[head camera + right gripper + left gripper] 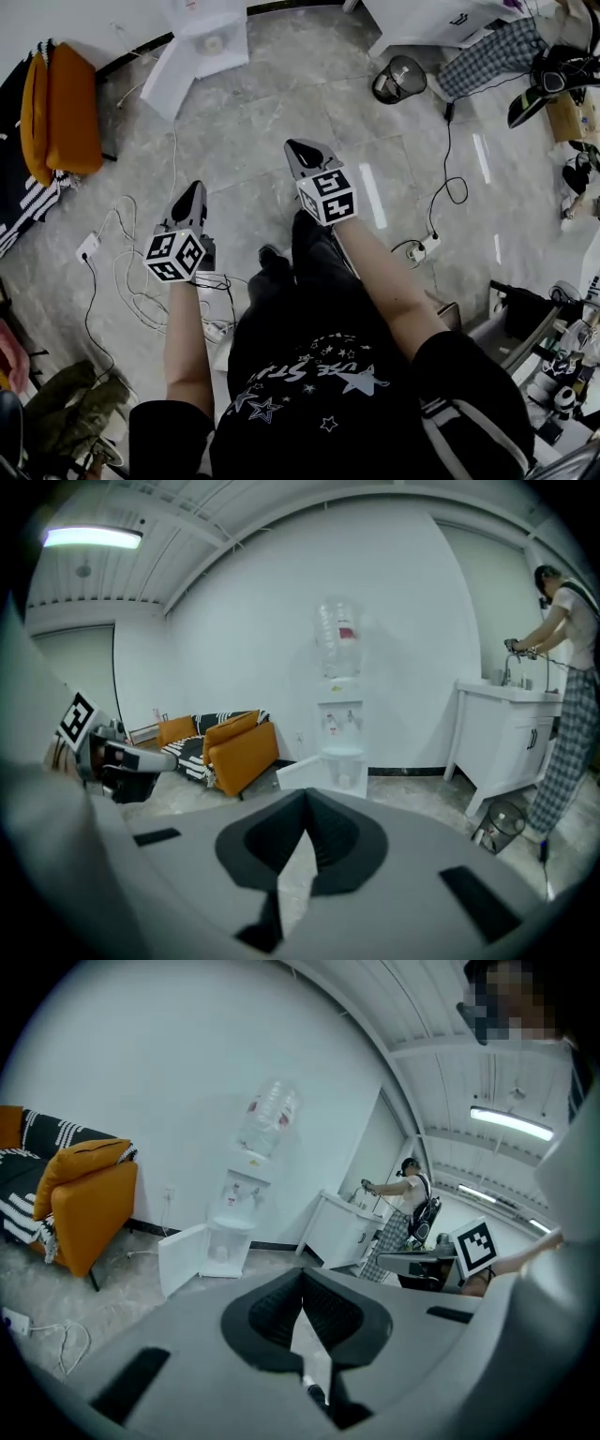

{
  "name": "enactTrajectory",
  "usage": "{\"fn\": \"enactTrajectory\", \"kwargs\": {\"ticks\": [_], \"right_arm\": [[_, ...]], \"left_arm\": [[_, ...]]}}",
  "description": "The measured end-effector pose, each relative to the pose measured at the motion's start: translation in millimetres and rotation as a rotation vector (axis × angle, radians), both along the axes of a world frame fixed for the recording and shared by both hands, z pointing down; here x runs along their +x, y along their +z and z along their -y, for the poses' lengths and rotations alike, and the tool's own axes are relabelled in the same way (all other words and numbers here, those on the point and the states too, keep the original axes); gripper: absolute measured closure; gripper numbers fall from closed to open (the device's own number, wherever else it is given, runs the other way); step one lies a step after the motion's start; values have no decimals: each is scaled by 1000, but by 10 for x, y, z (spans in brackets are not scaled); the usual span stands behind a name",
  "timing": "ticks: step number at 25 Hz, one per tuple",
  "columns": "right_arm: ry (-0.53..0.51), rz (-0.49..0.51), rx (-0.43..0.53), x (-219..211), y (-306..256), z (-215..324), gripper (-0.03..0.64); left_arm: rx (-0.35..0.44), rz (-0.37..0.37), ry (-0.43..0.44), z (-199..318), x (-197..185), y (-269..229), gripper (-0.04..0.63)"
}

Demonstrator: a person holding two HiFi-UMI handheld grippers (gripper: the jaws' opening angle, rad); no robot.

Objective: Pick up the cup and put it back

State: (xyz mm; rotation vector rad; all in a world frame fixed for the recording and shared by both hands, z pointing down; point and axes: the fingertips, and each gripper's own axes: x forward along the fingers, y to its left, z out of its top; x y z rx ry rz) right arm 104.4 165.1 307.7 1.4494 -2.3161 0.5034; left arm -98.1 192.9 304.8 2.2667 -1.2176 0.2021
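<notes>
— Cup where?
— Can't tell for sure. Small pale thing (342, 781) in dispenser's (339, 714) open cabinet, maybe it.
— Grippers?
— L gripper (194, 190) & R gripper (298, 147) both clenched, nothing btwn jaws. Both over floor (262, 112), aimed twd dispenser, well apart from it.

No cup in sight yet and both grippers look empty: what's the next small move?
Probably step closer to the water dispenser, aiming at its open lower cabinet. The left gripper and right gripper are both shut on nothing, and no cup can be made out from here.
</notes>
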Motion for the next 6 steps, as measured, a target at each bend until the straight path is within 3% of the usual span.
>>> {"fn": "enactTrajectory", "kwargs": {"ticks": [6], "right_arm": [[9, 13, -15, 237, -352, -592, 612]], "left_arm": [[-12, -24, -35, -290, 96, -309, 586]]}}
